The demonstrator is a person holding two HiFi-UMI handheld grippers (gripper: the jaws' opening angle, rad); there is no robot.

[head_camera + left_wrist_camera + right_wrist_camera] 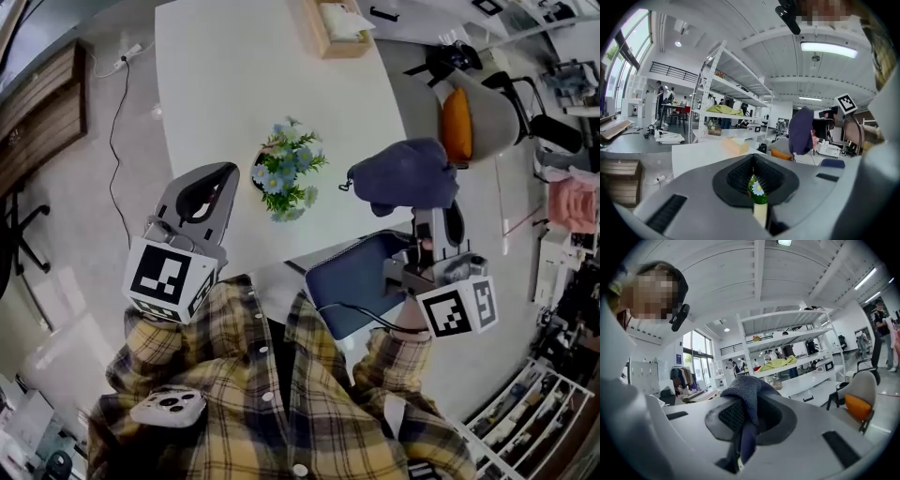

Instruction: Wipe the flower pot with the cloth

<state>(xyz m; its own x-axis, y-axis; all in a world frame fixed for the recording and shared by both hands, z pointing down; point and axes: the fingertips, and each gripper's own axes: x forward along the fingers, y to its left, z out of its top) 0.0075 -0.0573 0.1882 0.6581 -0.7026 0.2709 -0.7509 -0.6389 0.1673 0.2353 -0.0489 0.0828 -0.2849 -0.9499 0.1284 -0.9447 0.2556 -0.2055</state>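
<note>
While my right gripper clamps the cloth, I'd wipe lightly round the pot left of it. My left gripper is closed, empty.

Head view: flowers hide nearly all of the pot. The cloth covers the right gripper tips, and the top edge cuts off the box. Left gripper view: only a sliver of flowers and pot shows through the jaw slot. The people at upper left are too small to tell.
</note>
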